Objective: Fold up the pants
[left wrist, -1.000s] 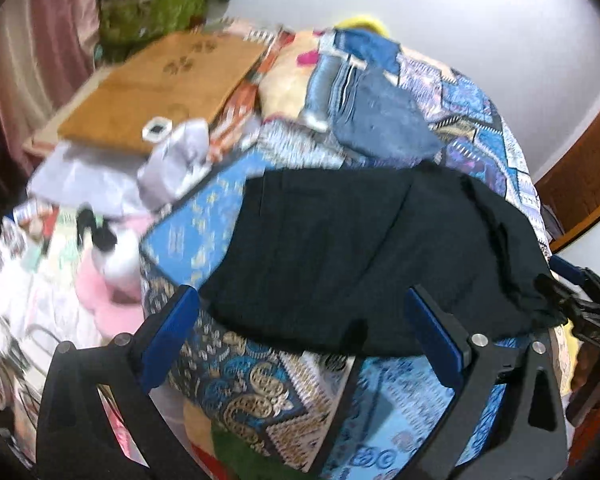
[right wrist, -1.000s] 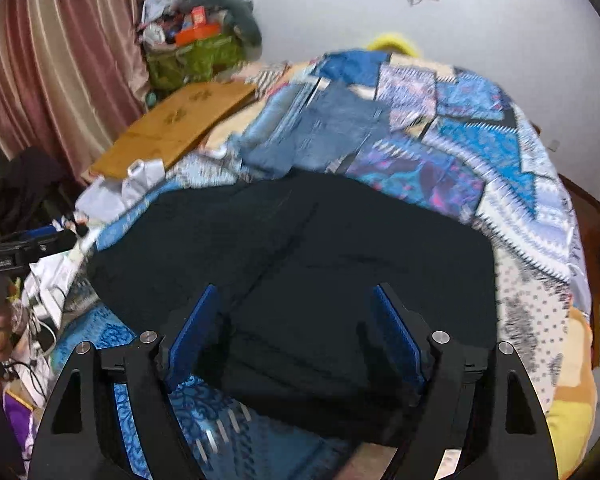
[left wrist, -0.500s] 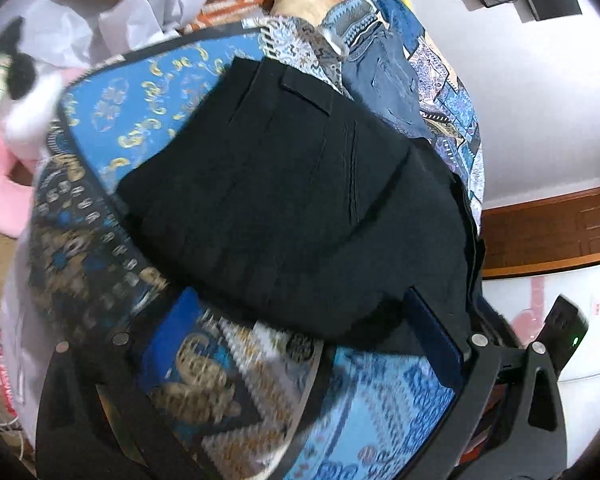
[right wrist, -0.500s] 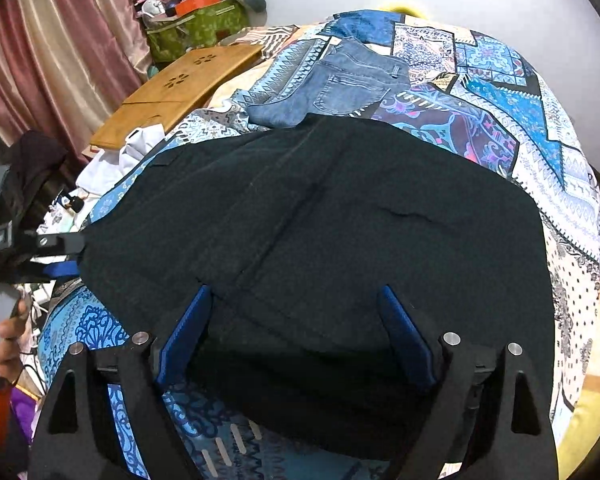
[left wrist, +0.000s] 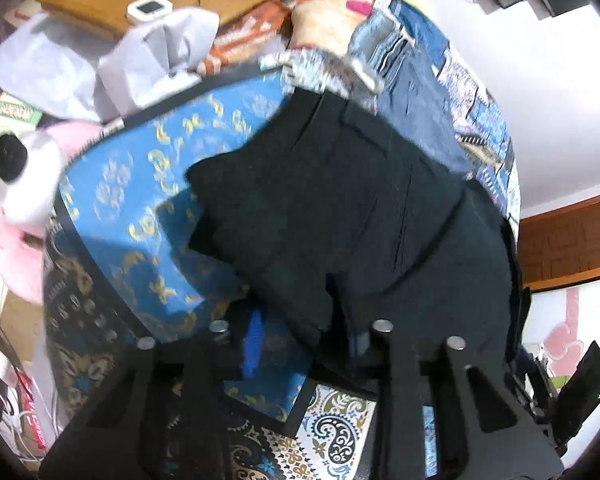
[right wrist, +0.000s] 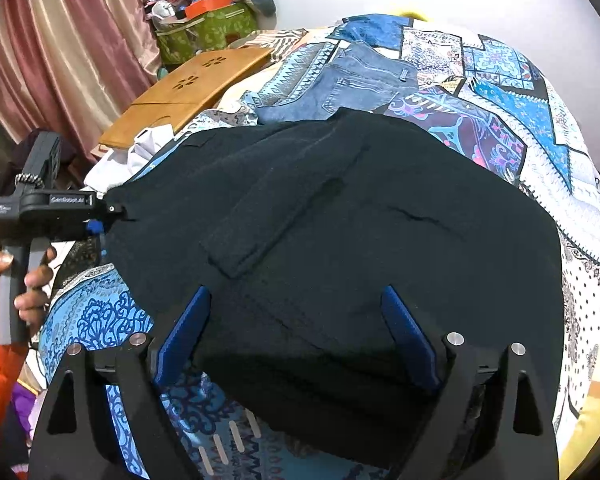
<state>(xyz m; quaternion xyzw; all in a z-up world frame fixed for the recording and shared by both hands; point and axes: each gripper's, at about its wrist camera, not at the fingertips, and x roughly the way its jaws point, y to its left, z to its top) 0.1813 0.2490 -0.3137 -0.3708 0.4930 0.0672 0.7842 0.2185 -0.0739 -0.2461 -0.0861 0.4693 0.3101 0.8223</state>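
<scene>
Two pairs of trousers lie on the bed (right wrist: 548, 112): one black pair of pants (right wrist: 340, 220) spread across the near part of the patchwork cover, and one pair of blue jeans (right wrist: 340, 88) lying folded beyond them, their near edge touching the far edge of the black cloth. Two tools are in view. The left tool (left wrist: 304, 332) has just been closing, and its jaws now stand narrow on the left corner of the pants, with black cloth bunched between the blue pads; from the right wrist view this same tool sits at the left edge of the cloth, held by a hand (right wrist: 28, 280) in an orange sleeve. The right tool (right wrist: 296, 328) stands wide, its jaws having just opened a little further; its two blue pads straddle the near edge of the pants without pressing on it.

One wooden lap tray (right wrist: 188, 92) lies at the left side of the bed, with one small white clock (left wrist: 150, 6) on it and crumpled white cloth (left wrist: 156, 52) beside it. One green box (right wrist: 204, 32) stands against the wall beyond the tray, heaped with things, among them an orange lid; the rest is too small to tell. One pink and white soft toy (left wrist: 16, 208) lies beside the bed.
</scene>
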